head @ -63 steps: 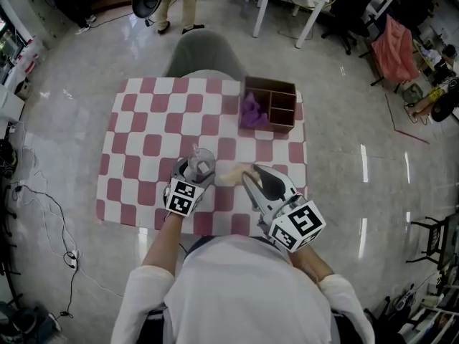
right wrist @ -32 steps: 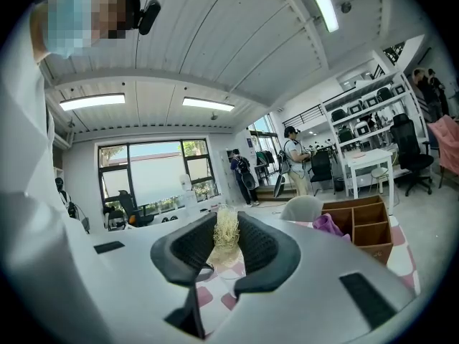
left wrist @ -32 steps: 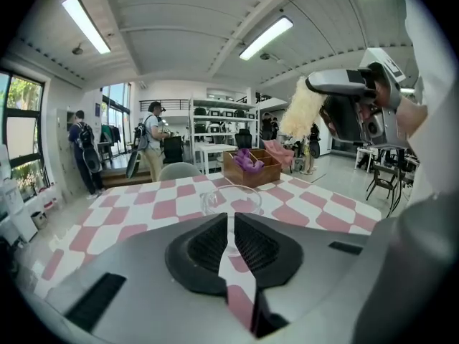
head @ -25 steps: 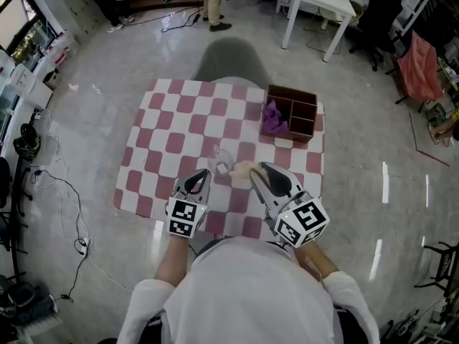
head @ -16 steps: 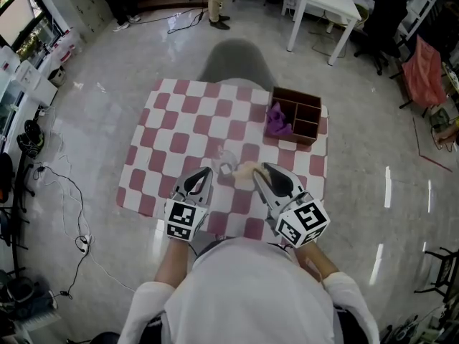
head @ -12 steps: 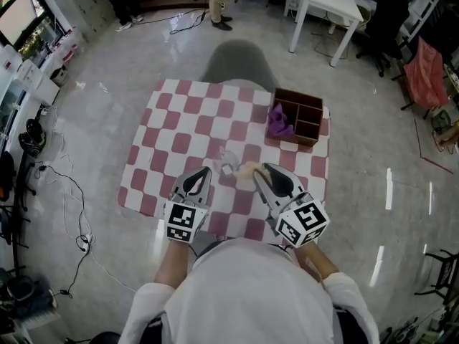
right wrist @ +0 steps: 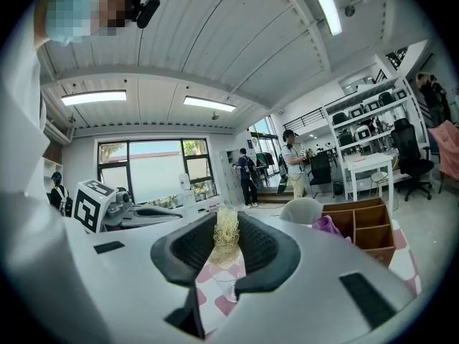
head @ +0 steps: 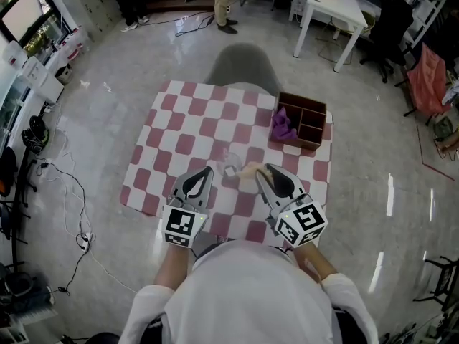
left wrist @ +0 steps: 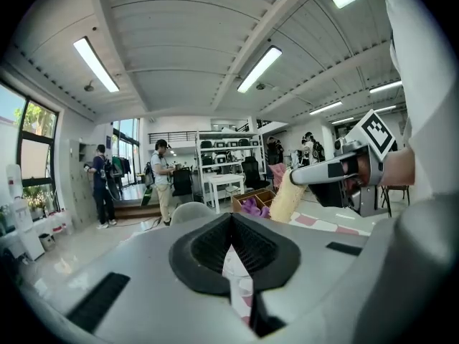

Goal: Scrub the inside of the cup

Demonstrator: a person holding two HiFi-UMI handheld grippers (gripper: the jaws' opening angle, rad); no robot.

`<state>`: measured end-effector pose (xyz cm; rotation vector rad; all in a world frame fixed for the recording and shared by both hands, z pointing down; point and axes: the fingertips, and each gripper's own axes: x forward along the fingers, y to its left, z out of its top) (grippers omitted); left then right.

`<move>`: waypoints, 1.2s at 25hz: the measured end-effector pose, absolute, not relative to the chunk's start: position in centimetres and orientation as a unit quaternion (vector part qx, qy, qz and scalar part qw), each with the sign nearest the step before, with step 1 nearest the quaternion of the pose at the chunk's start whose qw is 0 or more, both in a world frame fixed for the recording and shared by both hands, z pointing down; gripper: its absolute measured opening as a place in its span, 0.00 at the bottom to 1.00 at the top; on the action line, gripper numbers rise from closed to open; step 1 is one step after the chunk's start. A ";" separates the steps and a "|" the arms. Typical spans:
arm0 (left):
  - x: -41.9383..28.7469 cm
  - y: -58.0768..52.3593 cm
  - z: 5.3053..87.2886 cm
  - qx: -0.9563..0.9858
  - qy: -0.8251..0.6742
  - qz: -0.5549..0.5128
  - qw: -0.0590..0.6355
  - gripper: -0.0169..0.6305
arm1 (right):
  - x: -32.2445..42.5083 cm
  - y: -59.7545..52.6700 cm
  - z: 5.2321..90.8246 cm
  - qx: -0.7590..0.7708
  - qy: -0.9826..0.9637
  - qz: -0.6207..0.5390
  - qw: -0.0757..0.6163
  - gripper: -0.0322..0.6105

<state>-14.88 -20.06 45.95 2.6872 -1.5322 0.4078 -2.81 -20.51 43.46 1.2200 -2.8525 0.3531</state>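
A clear glass cup stands upright on the red-and-white checked cloth, free of both grippers. My left gripper hovers just left of it and nearer to me, shut with nothing between its pads. My right gripper sits right of the cup, shut on a pale yellow fibrous scrubber. In the right gripper view the scrubber pokes up between the pads, with the cup showing below and beyond it. The scrubber also appears in the left gripper view.
A brown wooden box with compartments stands at the table's far right corner, a purple cloth in its left section. A grey chair sits behind the table. People stand far off across the room, near a white table.
The left gripper, earlier around the cup, has let it go and drawn back toward me; the cup now stands alone on the cloth. The right gripper keeps the scrubber beside it.
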 end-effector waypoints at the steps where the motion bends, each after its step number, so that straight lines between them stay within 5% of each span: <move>1: -14.9 -20.0 45.7 0.861 -0.492 0.129 0.010 0.08 | -2.9 -20.5 43.5 0.390 -0.914 0.113 0.010 0.21; 30: -15.5 -19.1 43.6 0.855 -0.505 0.123 -0.004 0.07 | -3.6 -21.1 44.1 0.386 -0.916 0.105 0.028 0.21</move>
